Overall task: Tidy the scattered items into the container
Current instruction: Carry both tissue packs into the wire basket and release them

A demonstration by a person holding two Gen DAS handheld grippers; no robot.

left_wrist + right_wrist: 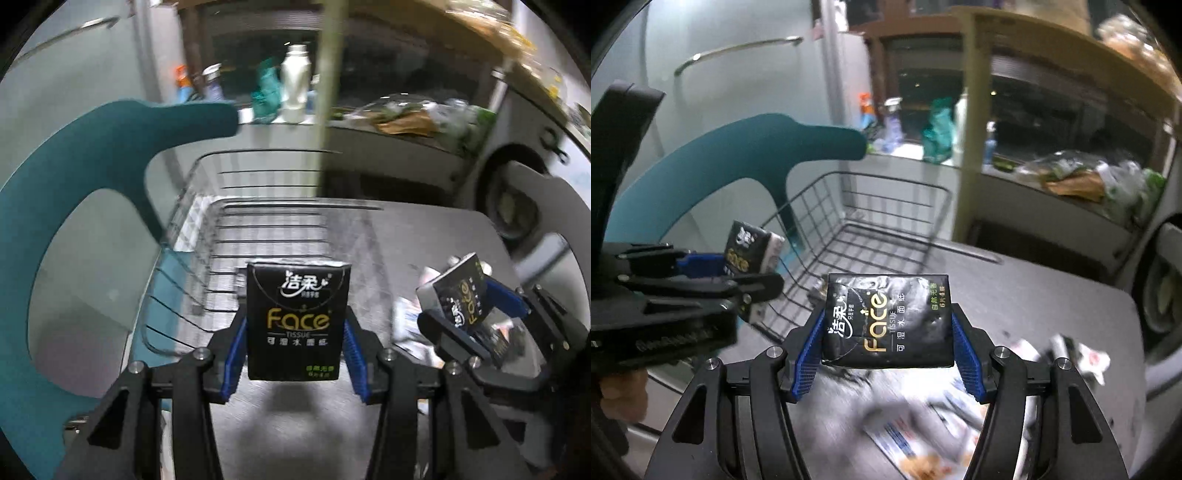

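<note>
My left gripper [295,328] is shut on an upright black "Face" tissue pack [297,317], held in the air just in front of the wire basket [207,229]. My right gripper [888,336] is shut on a second black tissue pack [886,321], turned sideways, above the grey table. Each gripper shows in the other's view: the right gripper [465,314] with its pack [461,295] at the right, the left gripper [738,266] with its pack [750,243] at the left. The wire basket [871,236] stands ahead at the table's far left corner.
Flat paper packets [923,432] and small white wrappers [1082,354] lie scattered on the grey table [1052,295]. A teal chair back [738,155] curves behind the basket. A cluttered counter with bottles [295,85] and bags [1082,177] lies beyond. A hand [620,391] holds the left gripper.
</note>
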